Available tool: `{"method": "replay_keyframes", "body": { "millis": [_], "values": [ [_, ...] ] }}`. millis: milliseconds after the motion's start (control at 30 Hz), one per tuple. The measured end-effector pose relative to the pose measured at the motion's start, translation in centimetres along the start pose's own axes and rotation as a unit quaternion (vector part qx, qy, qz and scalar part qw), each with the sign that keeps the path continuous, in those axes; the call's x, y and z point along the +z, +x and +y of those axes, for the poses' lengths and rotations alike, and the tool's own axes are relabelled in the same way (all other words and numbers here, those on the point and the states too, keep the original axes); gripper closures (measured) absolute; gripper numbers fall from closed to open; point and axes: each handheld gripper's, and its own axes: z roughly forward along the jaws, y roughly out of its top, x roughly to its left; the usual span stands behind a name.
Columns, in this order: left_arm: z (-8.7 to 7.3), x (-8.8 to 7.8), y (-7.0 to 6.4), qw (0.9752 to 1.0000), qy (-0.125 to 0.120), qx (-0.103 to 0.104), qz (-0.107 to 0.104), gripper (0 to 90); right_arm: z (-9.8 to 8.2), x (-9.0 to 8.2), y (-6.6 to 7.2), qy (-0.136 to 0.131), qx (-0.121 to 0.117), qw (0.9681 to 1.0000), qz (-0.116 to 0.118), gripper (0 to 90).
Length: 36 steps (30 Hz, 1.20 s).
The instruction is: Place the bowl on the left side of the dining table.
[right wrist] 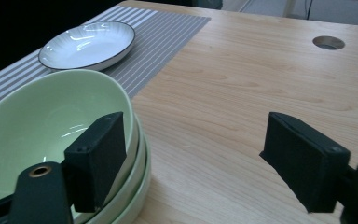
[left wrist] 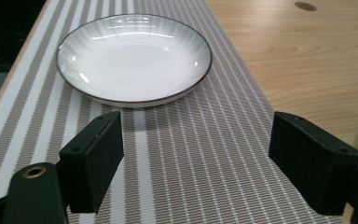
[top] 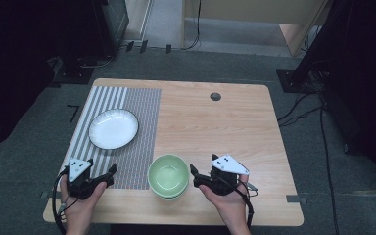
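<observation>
- Nearest to us, at the tabletop's near edge, our left gripper hangs over the near end of the striped mat; its jaws stand wide apart with nothing between them.
- Beyond it, toward the far left corner, the white plate sits on that mat, well apart from the jaws.
- Middle of the near edge: the green bowls, stacked, just off the mat's right edge.
- Our right gripper comes in just beside the stack, jaws apart and clamping nothing.
- Risk, as we judge it: a jaw could catch more than one rim and lift two bowls, or shove the whole stack toward the near edge; glazed rims may also slip from a shallow pinch.
- The right gripper view shows several nested rims and one jaw across the bowls' edge; from the high view the stack reads almost as one bowl.
- The left gripper view shows the plate's dark rim line.
</observation>
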Motion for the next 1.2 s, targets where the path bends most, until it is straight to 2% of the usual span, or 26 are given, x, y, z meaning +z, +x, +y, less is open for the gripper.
{"method": "replay_keyframes", "body": {
  "millis": [133, 233, 433, 467, 567, 600, 667, 800, 1000, 1200],
  "values": [
    [0.3, -0.1, -0.7, 0.9999, -0.003, 0.003, -0.009, 17.1, -0.1, 0.1, 0.3, 0.0, 0.001, 1.0, 0.006, 22.6],
    [0.6, -0.1, -1.7, 0.9998, -0.007, 0.008, -0.019, 17.1, -0.2, 0.3, 0.8, -0.005, -0.001, 0.9998, 0.021, 27.3],
    [0.7, -0.1, -2.6, 0.9994, -0.007, 0.016, -0.03, 17.1, -0.4, 0.5, 1.3, -0.007, -0.004, 0.9992, 0.038, 34.4],
    [0.8, -0.1, -2.9, 0.9993, -0.008, 0.017, -0.032, 17.1, -0.5, 0.6, 1.4, -0.012, -0.004, 0.9989, 0.044, 38.6],
    [0.8, -0.1, -3.1, 0.9991, -0.01, 0.017, -0.036, 17.1, -0.6, 0.7, 1.4, -0.016, 0.002, 0.9985, 0.052, 43.3],
    [0.9, -0.2, -3.3, 0.9991, -0.01, 0.019, -0.038, 17.1, -0.7, 0.7, 1.4, -0.021, 0.011, 0.9977, 0.064, 54.1],
    [0.9, -0.2, -3.4, 0.999, -0.01, 0.019, -0.039, 17.1, -0.7, 0.7, 1.4, -0.023, 0.017, 0.9973, 0.067, 56.8],
    [1.1, -0.1, -3.8, 0.9989, -0.011, 0.017, -0.042, 17.1, -0.1, 0.8, 1.1, -0.022, 0.026, 0.9969, 0.072, 58.2],
    [1.7, 0.1, -4.7, 0.9987, -0.02, 0.012, -0.046, 17.1, 0.6, 1.2, 1.4, -0.019, 0.02, 0.9977, 0.062, 59.0],
    [2.1, 0.6, -5.9, 0.9979, -0.027, 0.016, -0.056, 17.1, 0.3, 1.6, 1.5, -0.022, 0.025, 0.9975, 0.062, 59.6]
  ]
}}
